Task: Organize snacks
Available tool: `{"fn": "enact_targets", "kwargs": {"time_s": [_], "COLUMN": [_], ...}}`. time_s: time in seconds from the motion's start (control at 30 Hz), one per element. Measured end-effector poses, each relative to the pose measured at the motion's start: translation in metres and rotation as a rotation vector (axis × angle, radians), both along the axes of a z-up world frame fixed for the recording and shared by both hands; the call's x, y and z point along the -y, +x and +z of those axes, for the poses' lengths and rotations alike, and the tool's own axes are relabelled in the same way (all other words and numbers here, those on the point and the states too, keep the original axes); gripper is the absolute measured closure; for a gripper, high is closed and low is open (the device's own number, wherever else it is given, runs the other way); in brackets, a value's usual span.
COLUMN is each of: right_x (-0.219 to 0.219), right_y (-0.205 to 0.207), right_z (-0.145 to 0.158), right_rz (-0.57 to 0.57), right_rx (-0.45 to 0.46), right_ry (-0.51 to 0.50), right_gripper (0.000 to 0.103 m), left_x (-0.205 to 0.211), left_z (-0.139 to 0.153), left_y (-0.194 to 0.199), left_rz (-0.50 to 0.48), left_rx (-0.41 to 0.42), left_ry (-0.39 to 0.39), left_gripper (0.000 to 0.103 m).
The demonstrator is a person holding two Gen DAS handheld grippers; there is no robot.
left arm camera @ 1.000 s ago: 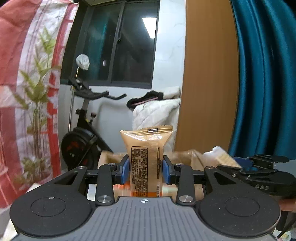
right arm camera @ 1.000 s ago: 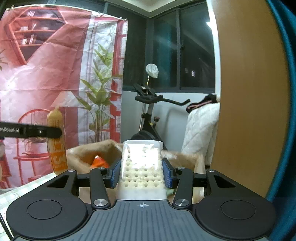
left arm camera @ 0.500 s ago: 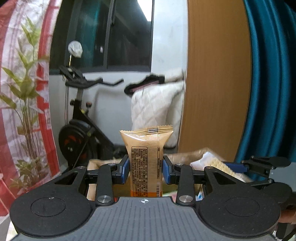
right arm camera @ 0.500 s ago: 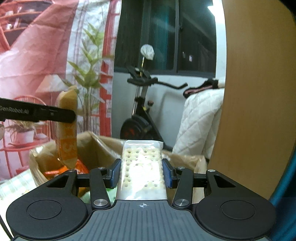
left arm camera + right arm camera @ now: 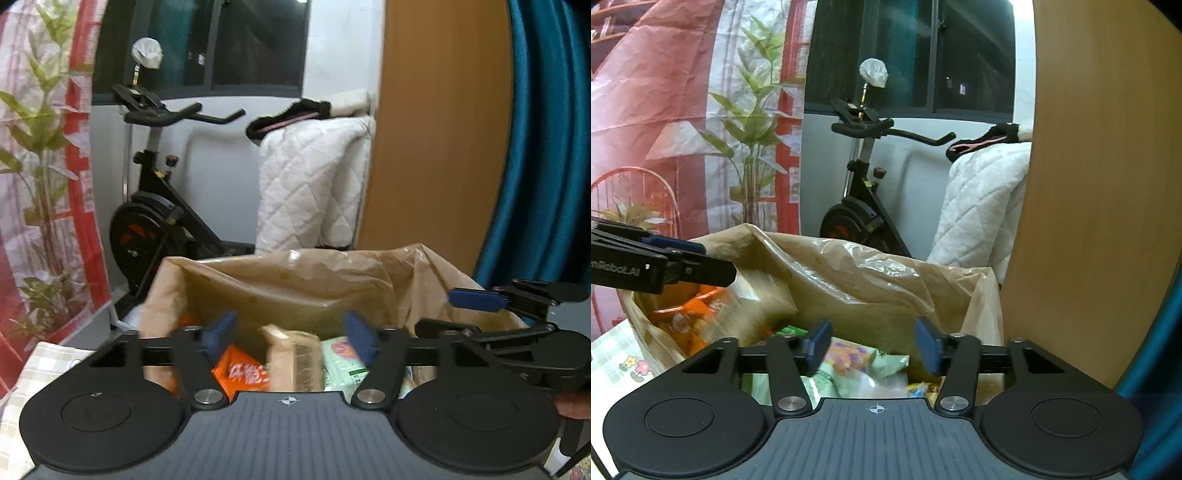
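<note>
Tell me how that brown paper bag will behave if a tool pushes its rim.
The brown paper bag looks thin and crumpled, so its rim would probably fold inward rather than resist. The snack packets inside may weigh the base down, so it seems unlikely to tip, though it might slide on the tablecloth.

Between the blue-padded left tongs [image 5: 290, 338]: brown paper bag [image 5: 295, 284], orange packet [image 5: 245, 376], tan snack pack [image 5: 295, 360], pale green packet [image 5: 343, 363].

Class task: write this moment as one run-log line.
left gripper: open | right gripper: open | tan packet: inside paper bag | both over bag
</note>
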State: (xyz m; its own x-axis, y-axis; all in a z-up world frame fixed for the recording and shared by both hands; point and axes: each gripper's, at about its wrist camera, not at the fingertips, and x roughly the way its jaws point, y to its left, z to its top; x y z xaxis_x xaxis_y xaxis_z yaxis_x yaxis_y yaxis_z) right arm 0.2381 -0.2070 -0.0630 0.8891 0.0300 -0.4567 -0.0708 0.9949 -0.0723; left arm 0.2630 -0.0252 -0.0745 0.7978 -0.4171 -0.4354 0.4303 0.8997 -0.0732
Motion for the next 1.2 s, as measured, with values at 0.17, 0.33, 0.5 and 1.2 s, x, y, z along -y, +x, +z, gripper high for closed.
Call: {"fn": "enact_targets", "kwargs": {"time_s": [0.17, 0.33, 0.5, 1.2], "right_x": [-0.001, -0.001, -0.005, -0.011], "right_y": [-0.007, -0.02, -0.036, -0.115], "right_z": [0.009, 0.024, 0.039, 0.084], "right_rz": [-0.005, -0.019, -0.043, -0.155], "right_rx": [0.006, 0.018, 0.016, 0.082], "right_ry": [0.017, 0.057, 0.095, 0.215], "right_gripper": [0.019, 0.003, 0.001, 0.001], "left_x": [-0.01, -0.017, -0.019, -0.029], "left_z": [0.009, 0.023, 0.041, 0.087], "left_y": [-0.011, -0.029, -0.045, -0.114], "left_rz": [0.049, 0.141, 0.208, 0.287], "left_rx": [0.051, 0.121, 0.144, 0.195], "left_ry": [0.001, 0.037, 0.062, 0.05], "left_gripper": [0.011, 0.007, 0.006, 0.005]}}
